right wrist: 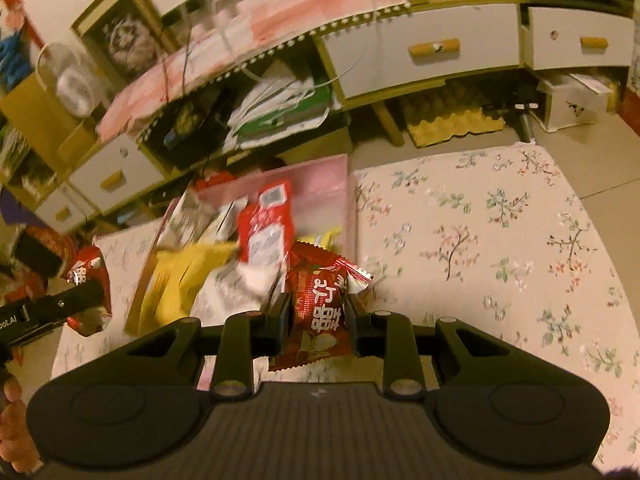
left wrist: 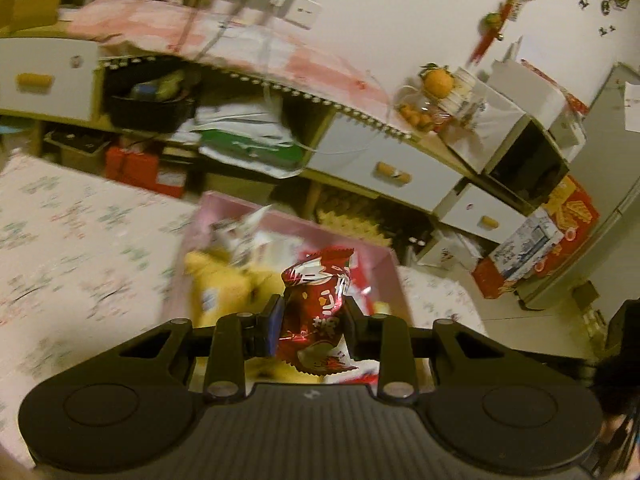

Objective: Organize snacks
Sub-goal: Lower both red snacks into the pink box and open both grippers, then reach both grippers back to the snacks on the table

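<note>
Writing: white Chinese characters on both red snack packets; I cannot read them surely. A scrap of white lettering ending "ot.AI" shows on the left hand-held gripper's body in the right wrist view.
Left hand-held gripper (left wrist: 312, 320): closed on a glossy red snack packet (left wrist: 314, 300), pads pressing its crinkled middle; the packet stands upright over the near end of the pink box (left wrist: 384, 264).
Right hand-held gripper (right wrist: 318, 318): closed on a second red packet (right wrist: 320, 312) with serrated ends and a pale picture near its bottom; it hangs at the box's near right corner, over the edge of the floral mattress (right wrist: 500, 240).
Pink box contents: a yellow bag (right wrist: 180, 276), a red-and-white pouch (right wrist: 266, 224) lying on top, and white wrappers, all blurred.
Box place: on the floral mattress, its far end towards the desk (right wrist: 440, 52).
Desk: white drawers with wooden handles (right wrist: 434, 48), a pink cloth on top, papers in the open shelf.
Floor: yellow egg tray (right wrist: 452, 124) under the desk.
</note>
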The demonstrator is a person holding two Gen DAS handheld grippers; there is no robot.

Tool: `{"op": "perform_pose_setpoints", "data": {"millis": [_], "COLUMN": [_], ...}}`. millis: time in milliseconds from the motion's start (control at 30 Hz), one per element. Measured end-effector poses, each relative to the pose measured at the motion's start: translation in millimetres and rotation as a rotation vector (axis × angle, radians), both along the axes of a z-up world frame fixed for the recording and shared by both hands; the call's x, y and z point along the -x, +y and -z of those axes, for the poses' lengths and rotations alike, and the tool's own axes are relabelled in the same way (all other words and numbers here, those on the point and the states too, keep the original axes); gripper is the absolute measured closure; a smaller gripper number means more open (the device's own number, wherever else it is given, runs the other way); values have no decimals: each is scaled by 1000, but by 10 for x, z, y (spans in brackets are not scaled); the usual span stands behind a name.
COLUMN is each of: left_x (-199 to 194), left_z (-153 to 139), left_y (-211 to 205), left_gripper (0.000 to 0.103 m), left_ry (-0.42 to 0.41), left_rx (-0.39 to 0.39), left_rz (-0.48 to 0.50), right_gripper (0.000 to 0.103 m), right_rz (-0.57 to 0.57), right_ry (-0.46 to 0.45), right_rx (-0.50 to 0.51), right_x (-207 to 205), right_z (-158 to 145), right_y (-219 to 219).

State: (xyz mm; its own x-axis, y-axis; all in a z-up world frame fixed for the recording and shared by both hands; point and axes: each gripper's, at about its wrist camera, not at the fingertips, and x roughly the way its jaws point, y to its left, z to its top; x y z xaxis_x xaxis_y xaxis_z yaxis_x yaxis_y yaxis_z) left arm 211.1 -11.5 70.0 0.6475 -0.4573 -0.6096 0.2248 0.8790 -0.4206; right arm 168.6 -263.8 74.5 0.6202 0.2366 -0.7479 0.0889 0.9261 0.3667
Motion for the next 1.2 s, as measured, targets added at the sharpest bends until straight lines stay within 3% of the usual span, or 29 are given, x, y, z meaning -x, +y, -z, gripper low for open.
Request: {"op": "perform_pose_setpoints", "data": {"millis": [200, 367, 433, 467, 533, 800, 833, 867, 967, 1200], "left_x": [-259, -379, -390, -390, -375, -305, -271, -251, -186, 27], "left_z": [148, 244, 259, 256, 227, 90, 63, 45, 4, -130], "left_y": [-314, -468, -504, -524, -537, -339, -327, -331, -281, -25], "left_gripper": [67, 66, 60, 50, 47, 47, 47, 47, 47, 47], "left_ry": [19, 26, 25, 22, 7, 24, 14, 5, -7, 25], "left_rx": [13, 10, 16, 11, -14, 14, -6, -29, -82, -81], "left_rz": [47, 57, 56, 56, 53, 18, 21, 22, 22, 1], "right_gripper": [77, 77, 77, 77, 77, 73, 70, 59, 59, 59], "right_rz": [11, -16, -19, -21, -31, 25, 38, 41, 55, 26], "right_ry": [-72, -87, -86, -89, -104, -163, -177, -177, -149, -147], "right_rx": [-89, -77, -80, -81, -82, -38, -31, -31, 29, 25], "right_x": [-195, -378, -437, -453, -475, -619, -628, -635, -618, -389], "right_z": [20, 84, 105, 105, 90, 96, 101, 115, 96, -196], "right_y": [10, 127, 144, 146, 156, 150, 151, 150, 142, 73]}}
